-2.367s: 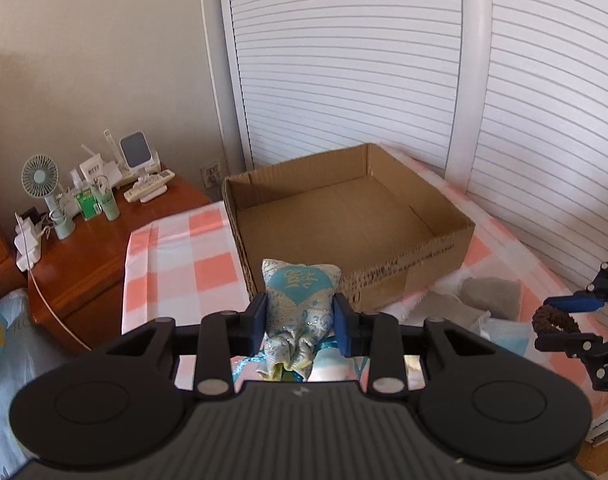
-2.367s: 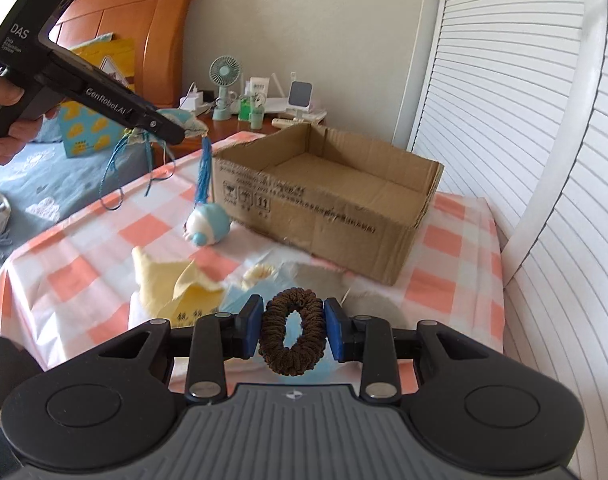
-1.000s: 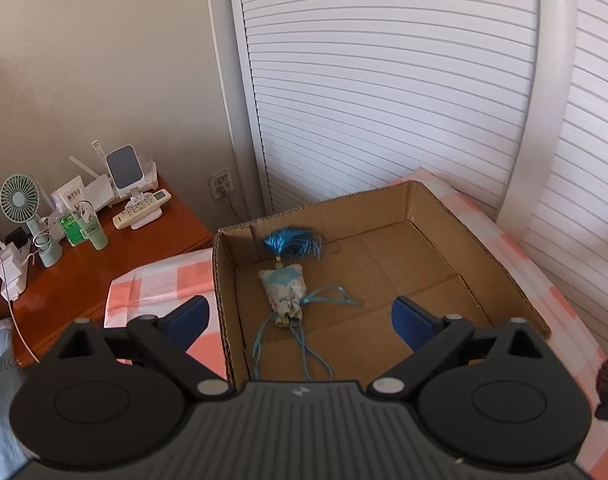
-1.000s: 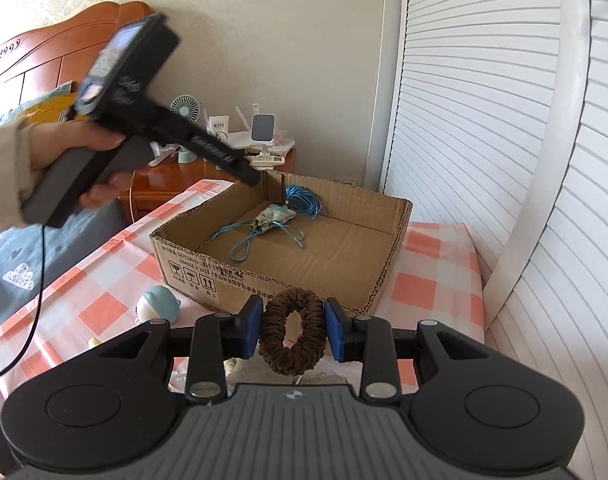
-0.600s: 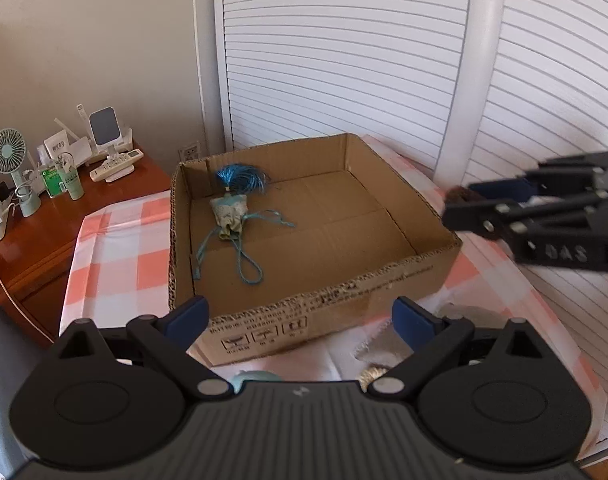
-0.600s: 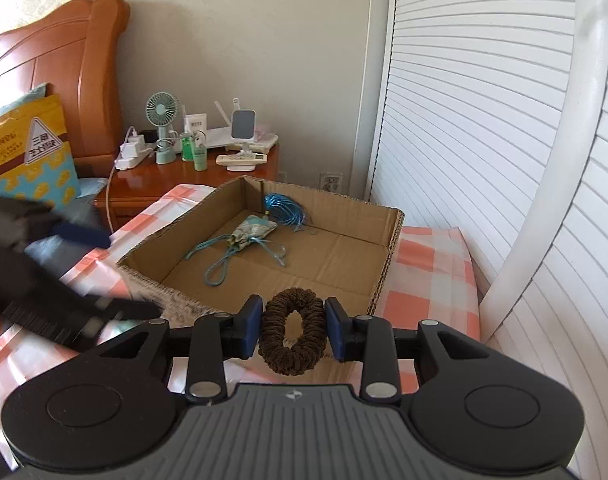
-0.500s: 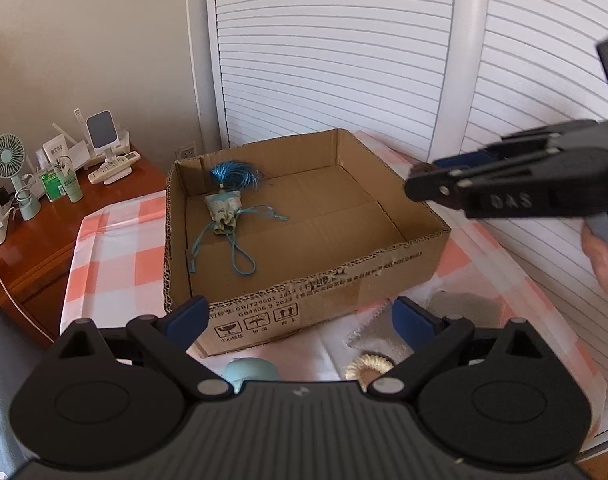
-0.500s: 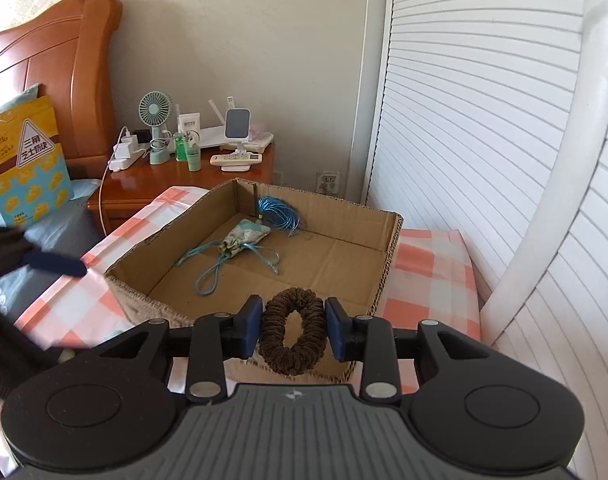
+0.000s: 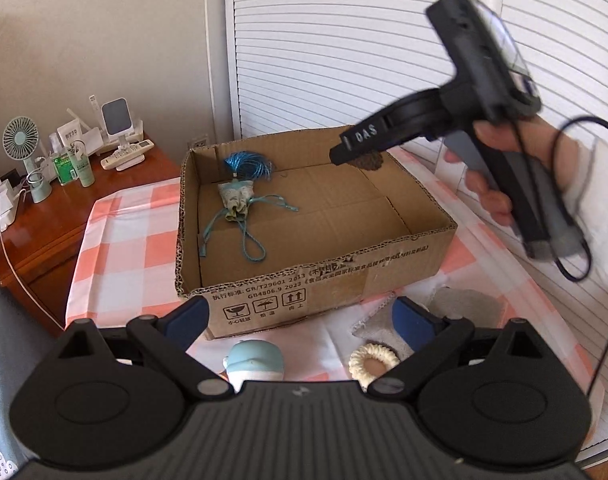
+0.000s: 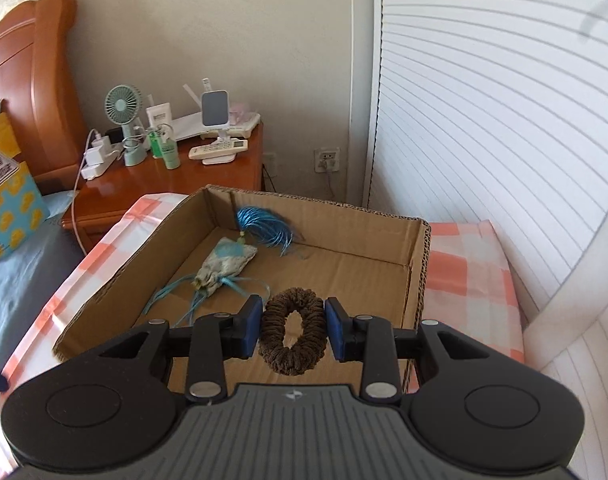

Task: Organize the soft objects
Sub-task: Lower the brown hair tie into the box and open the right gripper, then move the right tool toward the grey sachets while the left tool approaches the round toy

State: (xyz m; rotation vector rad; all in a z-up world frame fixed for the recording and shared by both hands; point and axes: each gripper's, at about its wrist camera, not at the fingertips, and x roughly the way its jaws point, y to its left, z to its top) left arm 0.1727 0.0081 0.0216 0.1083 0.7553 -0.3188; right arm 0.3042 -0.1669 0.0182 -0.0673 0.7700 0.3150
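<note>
Brown scrunchie hanging over the box, one pouch already in there

The right gripper (image 10: 292,333) has its pads pinched nearly together on one brown scrunchie (image 10: 293,336), and it's sitting above the open cardboard box (image 10: 418,268), toward the right side wall. Inside the box there's one little drawstring pouch (image 10: 224,264) with a blue tassel (image 10: 262,228), lying near the far left corner. The left gripper (image 9: 300,322) is spread wide with nothing in it, hovering over the checked surface (image 9: 120,248) in front of the box. Still out on that surface: one cream scrunchie (image 9: 374,362), one pale blue round soft toy (image 9: 256,364), and one grey cloth piece (image 9: 468,306), all just in front of the box. One small fan (image 10: 122,108) on the nightstand (image 10: 176,184) behind.
</note>
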